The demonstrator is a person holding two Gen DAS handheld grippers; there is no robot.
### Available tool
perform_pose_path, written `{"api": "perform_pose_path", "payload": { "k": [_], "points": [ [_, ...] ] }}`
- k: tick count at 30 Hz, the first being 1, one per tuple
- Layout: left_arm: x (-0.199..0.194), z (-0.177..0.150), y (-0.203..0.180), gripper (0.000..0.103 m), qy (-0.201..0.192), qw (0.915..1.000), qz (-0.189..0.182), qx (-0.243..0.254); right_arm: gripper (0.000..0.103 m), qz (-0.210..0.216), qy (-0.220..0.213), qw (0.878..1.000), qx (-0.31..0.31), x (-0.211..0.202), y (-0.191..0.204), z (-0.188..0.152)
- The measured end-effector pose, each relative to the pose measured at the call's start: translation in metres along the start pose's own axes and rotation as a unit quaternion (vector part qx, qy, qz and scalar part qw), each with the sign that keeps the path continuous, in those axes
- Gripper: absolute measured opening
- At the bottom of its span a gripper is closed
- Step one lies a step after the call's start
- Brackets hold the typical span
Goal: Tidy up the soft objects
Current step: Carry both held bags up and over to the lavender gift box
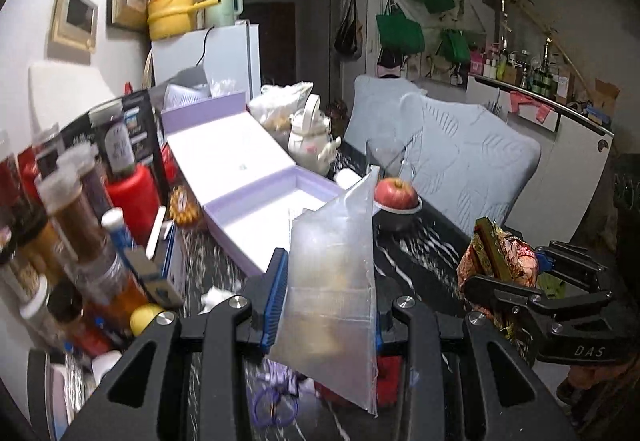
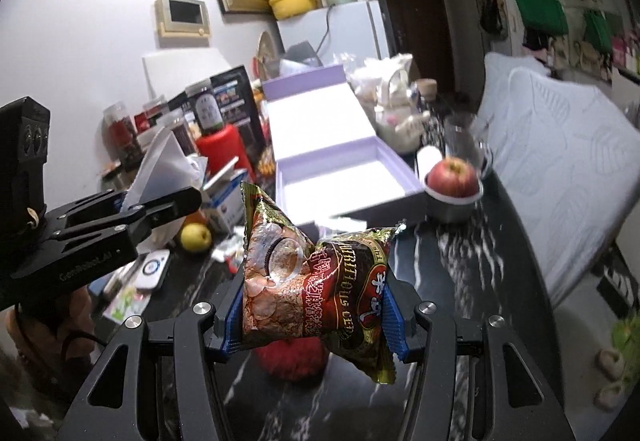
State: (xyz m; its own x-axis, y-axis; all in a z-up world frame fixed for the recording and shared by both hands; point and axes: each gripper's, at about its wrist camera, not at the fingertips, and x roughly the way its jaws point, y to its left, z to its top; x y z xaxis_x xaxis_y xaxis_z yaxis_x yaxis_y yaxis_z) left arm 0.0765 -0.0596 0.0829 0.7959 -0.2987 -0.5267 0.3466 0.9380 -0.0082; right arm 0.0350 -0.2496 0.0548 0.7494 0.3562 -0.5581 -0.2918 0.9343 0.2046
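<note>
Tongs grip both soft things above the dark surface, left tongs (image 1: 328, 305) clamping a clear pouch (image 1: 332, 281) and right tongs (image 2: 314, 317) pinching a snack bag (image 2: 320, 281), each lifted clear, likely to carry toward the open lilac box (image 2: 344, 177) by the far edge.

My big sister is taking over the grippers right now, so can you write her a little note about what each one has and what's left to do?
Left gripper: shut on the clear frosted plastic pouch, held upright above the black marbled table.
Right gripper: shut on the shiny red-and-gold crinkly snack packet, also in the air.
The open lilac cardboard box sits ahead on the table, empty inside as far as visible. Beside it, a red apple in a small metal bowl.
Done: both soft items picked up.
Left: probably place both, likely into the box.
</note>
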Motion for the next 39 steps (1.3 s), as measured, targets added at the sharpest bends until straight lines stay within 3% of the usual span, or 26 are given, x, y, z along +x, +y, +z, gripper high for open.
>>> {"api": "perform_pose_path", "payload": {
  "k": [19, 32, 39],
  "points": [
    [0.059, 0.091, 0.022, 0.034, -0.069, 0.9967, 0.034, 0.027, 0.055, 0.005, -0.052, 0.998, -0.044, 0.050, -0.015, 0.110],
    [0.121, 0.128, 0.050, 0.034, -0.077, 0.9958, 0.049, 0.007, 0.055, 0.010, -0.068, 0.996, -0.056, 0.109, -0.032, 0.174],
    [0.156, 0.132, 0.067, 0.034, -0.067, 0.9958, 0.061, -0.016, 0.055, 0.021, -0.058, 0.997, -0.053, 0.152, -0.044, 0.195]
  ]
}}
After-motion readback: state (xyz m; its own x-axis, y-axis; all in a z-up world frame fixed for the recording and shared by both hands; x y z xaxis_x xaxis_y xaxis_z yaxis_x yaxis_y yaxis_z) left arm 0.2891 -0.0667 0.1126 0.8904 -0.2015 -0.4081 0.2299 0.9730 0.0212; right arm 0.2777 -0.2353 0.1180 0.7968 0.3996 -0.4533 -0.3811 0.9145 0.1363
